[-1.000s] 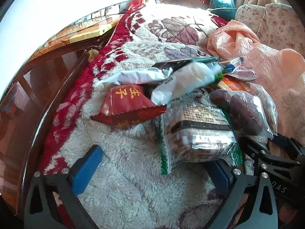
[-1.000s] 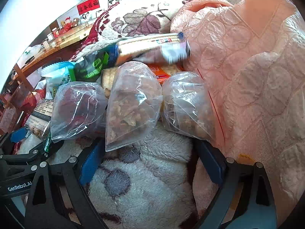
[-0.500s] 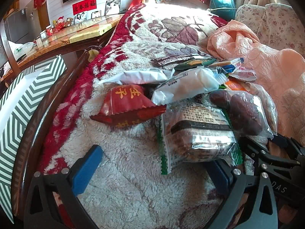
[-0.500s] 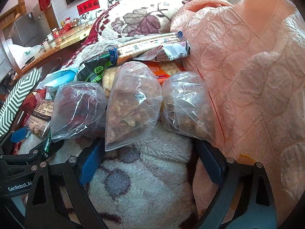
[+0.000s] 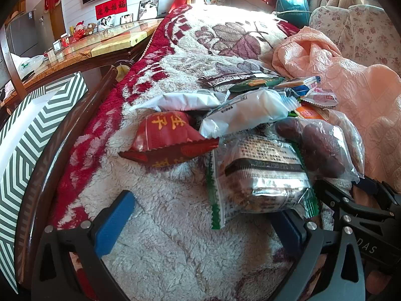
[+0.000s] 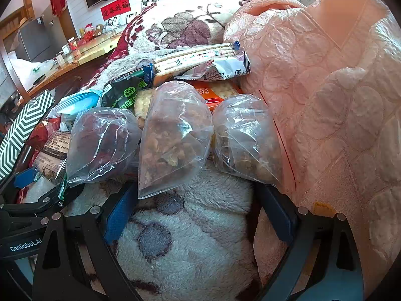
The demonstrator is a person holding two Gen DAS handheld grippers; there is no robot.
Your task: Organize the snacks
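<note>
Both the left gripper [image 5: 200,222] and right gripper [image 6: 198,214] sit spread and empty before the snack pile [image 5: 253,125] heaped on the fleece blanket [image 5: 175,238], where slippery overlapping wrappers and clear bags [image 6: 175,138] could slide or drag neighbours.

Three clear snack bags [image 6: 175,138] lie on fleece blanket [image 6: 200,238]; right gripper [image 6: 198,215] spread wide, just before middle bag.
</note>
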